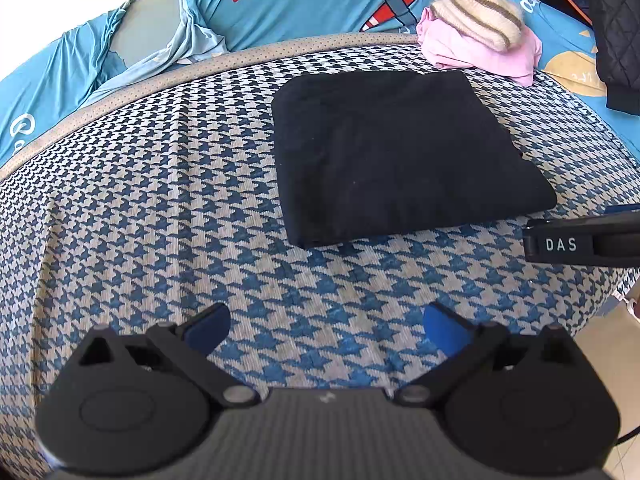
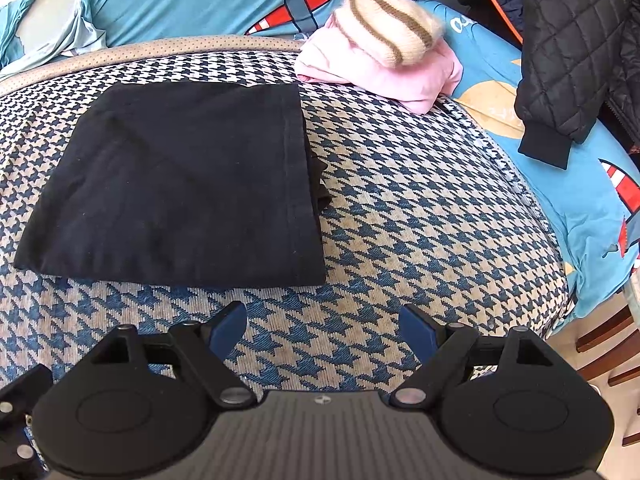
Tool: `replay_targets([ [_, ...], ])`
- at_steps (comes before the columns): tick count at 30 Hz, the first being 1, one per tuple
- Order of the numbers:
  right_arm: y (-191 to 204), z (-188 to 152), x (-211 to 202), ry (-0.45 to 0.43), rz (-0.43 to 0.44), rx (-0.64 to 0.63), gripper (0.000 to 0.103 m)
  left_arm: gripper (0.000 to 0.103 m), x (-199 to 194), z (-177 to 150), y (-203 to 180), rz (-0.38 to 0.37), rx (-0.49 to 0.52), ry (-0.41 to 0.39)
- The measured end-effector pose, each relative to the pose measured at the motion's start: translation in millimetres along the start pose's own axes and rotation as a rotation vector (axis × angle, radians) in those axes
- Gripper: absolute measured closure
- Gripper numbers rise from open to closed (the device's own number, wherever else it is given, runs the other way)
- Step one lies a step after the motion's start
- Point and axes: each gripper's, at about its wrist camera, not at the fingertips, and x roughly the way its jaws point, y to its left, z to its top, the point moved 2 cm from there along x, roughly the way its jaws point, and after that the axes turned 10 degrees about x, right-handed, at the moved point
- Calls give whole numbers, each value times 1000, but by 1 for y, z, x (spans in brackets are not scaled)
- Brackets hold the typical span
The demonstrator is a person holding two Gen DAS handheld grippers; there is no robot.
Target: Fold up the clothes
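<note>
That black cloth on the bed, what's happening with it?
Someone is folding clothes with a two-finger gripper in each hand. The black cloth already lies folded into a flat rectangle on the houndstooth blanket. Neither gripper is touching it: the left gripper and the right gripper both hang open over the blanket just in front of it, holding nothing. Behind the cloth sits a folded pink garment with a striped fuzzy one on top. A black quilted jacket lies unfolded farther right.
</note>
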Motion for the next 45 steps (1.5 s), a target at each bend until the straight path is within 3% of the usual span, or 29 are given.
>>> replay_targets([
  [30, 2, -1, 0, -3, 8, -3, 20, 0, 1, 1, 1, 9, 9, -2],
  [45, 25, 4, -13, -58, 141, 54, 20, 0, 3, -4, 30, 51, 30, -7],
])
